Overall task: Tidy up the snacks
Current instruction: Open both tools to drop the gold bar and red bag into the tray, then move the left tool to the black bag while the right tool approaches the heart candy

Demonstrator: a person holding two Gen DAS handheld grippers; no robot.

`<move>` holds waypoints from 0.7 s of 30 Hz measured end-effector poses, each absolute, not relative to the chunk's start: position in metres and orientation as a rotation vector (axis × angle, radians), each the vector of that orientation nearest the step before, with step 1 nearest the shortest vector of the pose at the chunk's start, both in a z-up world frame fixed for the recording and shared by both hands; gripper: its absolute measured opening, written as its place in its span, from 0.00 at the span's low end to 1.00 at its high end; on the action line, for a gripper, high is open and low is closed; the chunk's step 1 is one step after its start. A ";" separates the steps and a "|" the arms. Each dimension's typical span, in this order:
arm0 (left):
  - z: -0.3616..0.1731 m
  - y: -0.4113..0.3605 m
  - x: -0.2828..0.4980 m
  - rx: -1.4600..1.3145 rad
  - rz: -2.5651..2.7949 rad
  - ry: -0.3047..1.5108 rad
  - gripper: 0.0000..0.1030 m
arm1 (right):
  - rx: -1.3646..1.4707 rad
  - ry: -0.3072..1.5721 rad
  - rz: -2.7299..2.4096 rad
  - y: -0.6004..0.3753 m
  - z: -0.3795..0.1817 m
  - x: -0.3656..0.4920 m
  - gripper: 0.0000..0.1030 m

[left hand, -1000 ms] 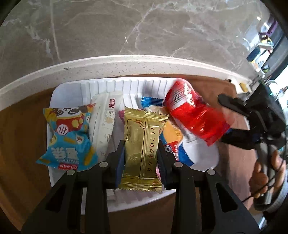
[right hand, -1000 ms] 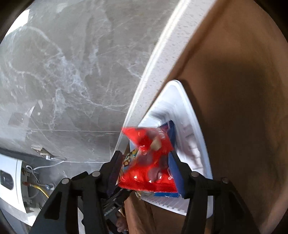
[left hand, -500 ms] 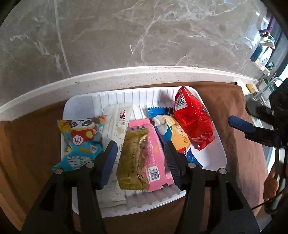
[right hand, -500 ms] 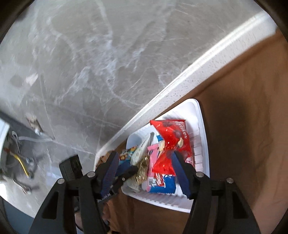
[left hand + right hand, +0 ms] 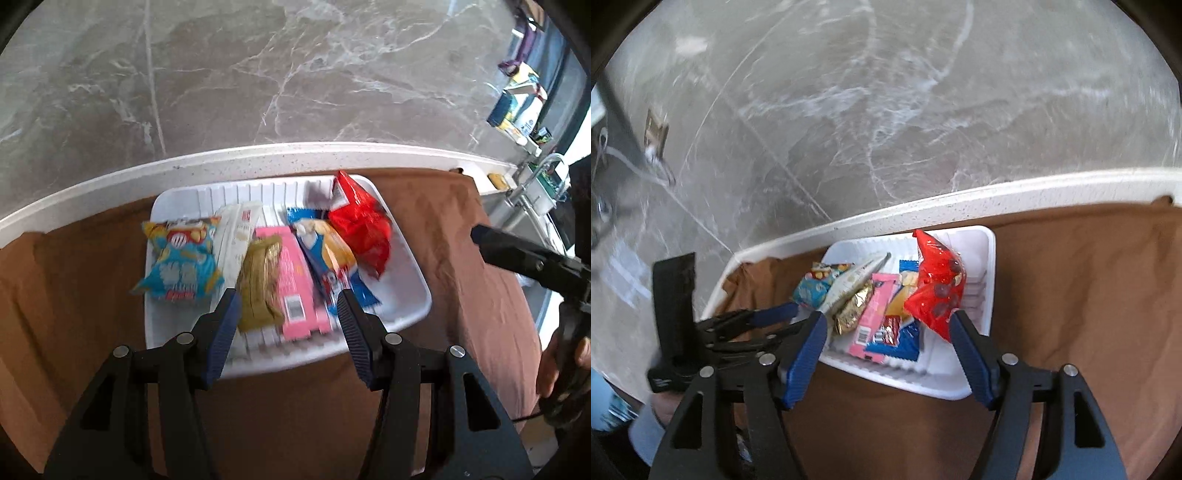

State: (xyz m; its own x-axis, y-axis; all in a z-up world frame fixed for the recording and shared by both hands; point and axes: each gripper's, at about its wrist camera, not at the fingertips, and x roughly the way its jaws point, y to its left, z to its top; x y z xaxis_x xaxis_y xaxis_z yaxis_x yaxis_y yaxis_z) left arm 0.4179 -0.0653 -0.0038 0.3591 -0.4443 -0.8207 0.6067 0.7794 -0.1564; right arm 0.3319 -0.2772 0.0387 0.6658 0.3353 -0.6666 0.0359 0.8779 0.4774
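Fingers of both grippers released, right [image 5: 886, 325] just widening, left [image 5: 286, 302] empty, six crinkled snack packets [image 5: 284, 273] on white tray [image 5: 410, 295]

Glossy foil packets [image 5: 260, 280], ribbed white plastic tray [image 5: 410, 295]

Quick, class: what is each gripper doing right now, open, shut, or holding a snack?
Left gripper: open, holding nothing; gold packet lies on the tray.
Right gripper: open, jaws just widened; empty.

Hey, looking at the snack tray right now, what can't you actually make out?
- Print on the gold packet: motion-blurred in the left wrist view, too small in the right.
- Lower part of the blue packet: hidden by the left gripper finger.
- Person's hand: cut off by the frame edge.
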 end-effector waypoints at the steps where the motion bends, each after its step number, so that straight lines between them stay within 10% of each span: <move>1: 0.000 -0.058 0.410 0.185 -0.681 0.989 0.51 | 0.457 0.834 0.173 -0.273 0.041 0.329 0.71; 21: 0.024 0.018 0.290 0.138 -0.601 1.003 0.51 | 0.113 0.793 0.254 -0.204 0.084 0.254 0.75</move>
